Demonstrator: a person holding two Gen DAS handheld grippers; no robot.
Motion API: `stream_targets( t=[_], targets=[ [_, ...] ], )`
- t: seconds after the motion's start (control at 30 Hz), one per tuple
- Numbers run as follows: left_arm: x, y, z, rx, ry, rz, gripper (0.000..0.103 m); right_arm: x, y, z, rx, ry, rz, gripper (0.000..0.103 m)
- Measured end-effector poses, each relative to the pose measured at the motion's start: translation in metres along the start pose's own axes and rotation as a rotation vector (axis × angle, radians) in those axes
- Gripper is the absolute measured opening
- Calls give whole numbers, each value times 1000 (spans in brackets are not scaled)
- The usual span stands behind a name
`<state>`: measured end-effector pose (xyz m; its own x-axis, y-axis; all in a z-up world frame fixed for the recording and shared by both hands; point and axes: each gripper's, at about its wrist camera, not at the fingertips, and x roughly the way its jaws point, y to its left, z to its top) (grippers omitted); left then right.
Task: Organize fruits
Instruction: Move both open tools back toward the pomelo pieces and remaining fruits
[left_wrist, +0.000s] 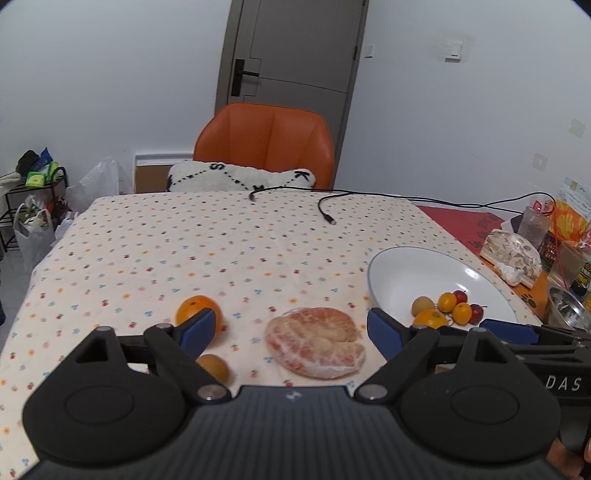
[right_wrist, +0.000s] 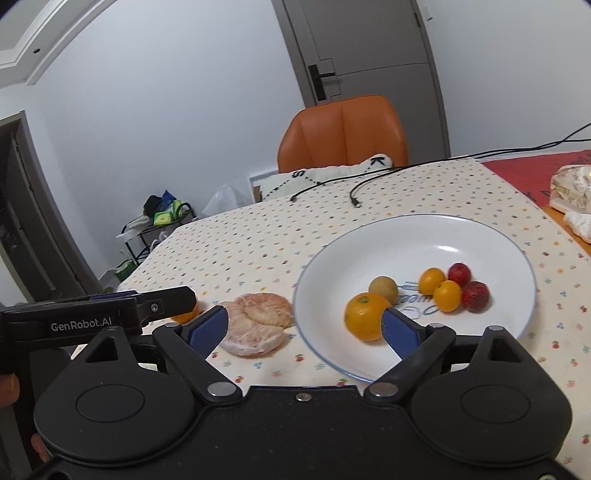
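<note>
Grippers both open, L gripper (left_wrist: 290, 330) over peeled pomelo (left_wrist: 314, 344), plate (right_wrist: 369, 251) w/ fruit

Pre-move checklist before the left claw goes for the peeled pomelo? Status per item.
1. Left claw open: ok, blue pads spread wide.
2. Peeled pomelo lined up between the pads: ok.
3. Pomelo free of neighbours: ok, orange and small brown fruit lie apart on the cloth.
4. Room in white plate: ok, fruit clustered on one side.
5. Right claw clear of the path: cannot tell, it is open over the plate's near rim.
6. Pomelo height against pads: cannot tell.
</note>
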<state>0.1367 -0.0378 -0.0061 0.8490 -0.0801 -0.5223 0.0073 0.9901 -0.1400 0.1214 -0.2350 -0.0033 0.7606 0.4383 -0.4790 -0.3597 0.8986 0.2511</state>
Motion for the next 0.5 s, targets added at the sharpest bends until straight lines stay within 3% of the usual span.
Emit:
stream_targets(
  t=[0.5],
  targets=[
    [-10,37,-13,-67,7,41,88,13,31,-8,-48,40,76,90]
  ],
)
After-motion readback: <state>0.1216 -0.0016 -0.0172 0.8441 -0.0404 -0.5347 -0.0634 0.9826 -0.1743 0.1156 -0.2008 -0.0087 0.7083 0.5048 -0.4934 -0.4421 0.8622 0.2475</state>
